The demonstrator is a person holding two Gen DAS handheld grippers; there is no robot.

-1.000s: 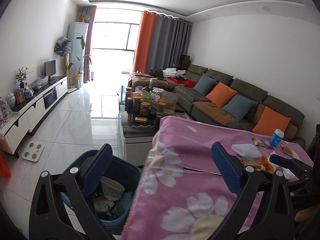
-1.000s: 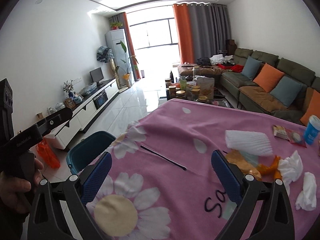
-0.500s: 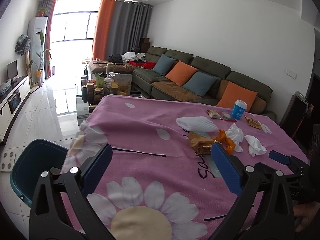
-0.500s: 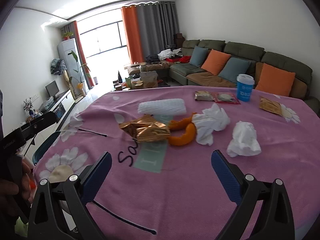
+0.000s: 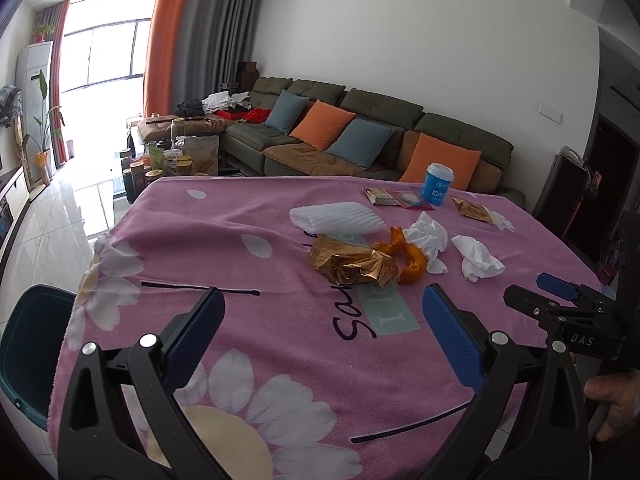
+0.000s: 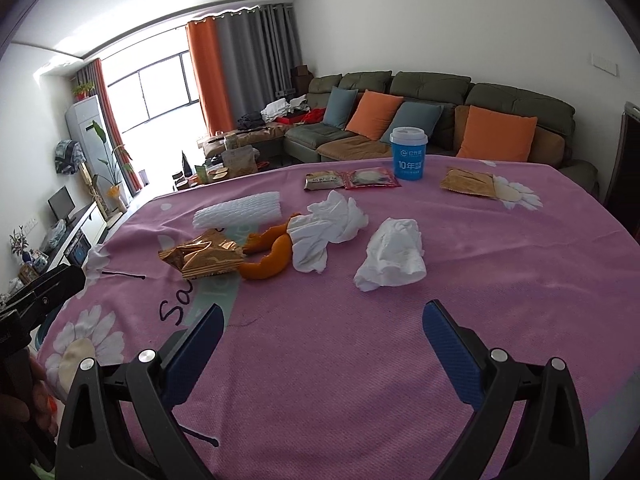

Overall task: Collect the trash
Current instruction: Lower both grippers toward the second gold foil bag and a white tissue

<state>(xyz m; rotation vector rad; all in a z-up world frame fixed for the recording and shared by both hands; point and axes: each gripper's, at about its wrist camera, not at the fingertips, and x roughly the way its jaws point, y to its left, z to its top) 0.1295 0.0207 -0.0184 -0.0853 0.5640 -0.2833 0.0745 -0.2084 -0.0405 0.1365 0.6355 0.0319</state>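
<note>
A: What could go wrong, left to right?

B: The teal bin (image 5: pixel 28 344) sits low off the table's left edge, so a carried scrap could fall short. The left gripper (image 5: pixel 320 332) is spread wide and empty; the gold wrapper (image 5: pixel 352 264) is crinkly and could slip. The right gripper (image 6: pixel 320 340), also released and empty, may snag the pink cloth (image 6: pixel 360 360) under the tissue (image 6: pixel 392 256).

A: And the containers?

B: The bin's inside is hidden. The blue cup (image 6: pixel 408 154) stands lidded at the far side, contents unseen.
</note>
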